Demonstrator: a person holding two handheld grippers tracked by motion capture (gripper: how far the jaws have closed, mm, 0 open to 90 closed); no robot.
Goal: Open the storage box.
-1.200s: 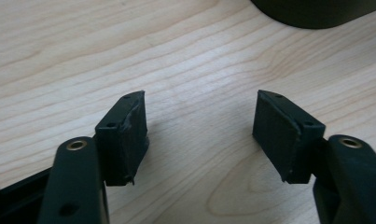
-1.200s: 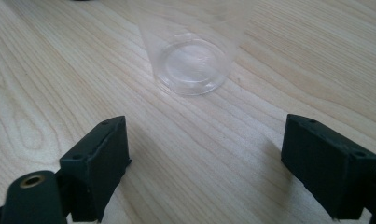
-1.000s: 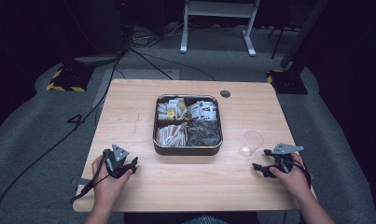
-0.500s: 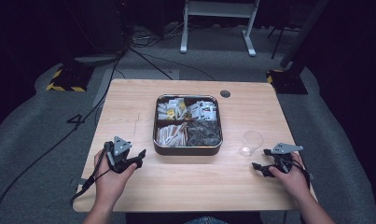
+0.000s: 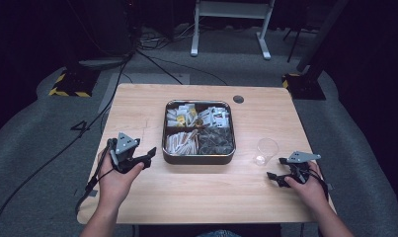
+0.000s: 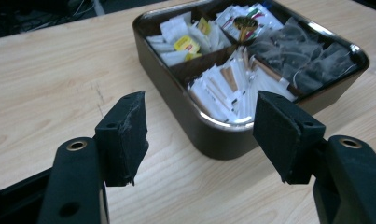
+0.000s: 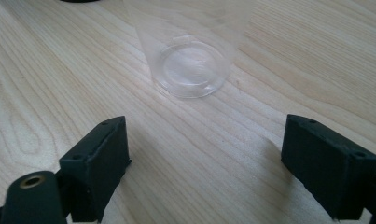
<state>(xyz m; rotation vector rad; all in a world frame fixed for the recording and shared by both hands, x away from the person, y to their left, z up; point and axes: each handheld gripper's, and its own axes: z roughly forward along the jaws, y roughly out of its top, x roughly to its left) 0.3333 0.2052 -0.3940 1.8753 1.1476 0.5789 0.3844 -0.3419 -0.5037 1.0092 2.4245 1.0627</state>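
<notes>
Clear cup (image 7: 190, 60) just ahead of the wide, empty right gripper (image 7: 204, 163), not touching

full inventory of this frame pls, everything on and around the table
table: 1, light wood, centre of the high view
tray: 1, dark metal, four compartments, mid-table
white sachets: several, white with yellow, tray's far-left compartment
printed sachets: several, white with print, far-right compartment
stick packets: many, white and tan, near-left compartment
dark tea bags: several, grey, near-right compartment
cup: 1, clear plastic, upright, right of the tray
grommet: 1, dark, table's far edge
cables: several, black, floor beyond the table
white frame: 1, floor at the back
left tool: 1, black, open, empty, left of the tray
right tool: 1, black, open, empty, near the cup
</notes>
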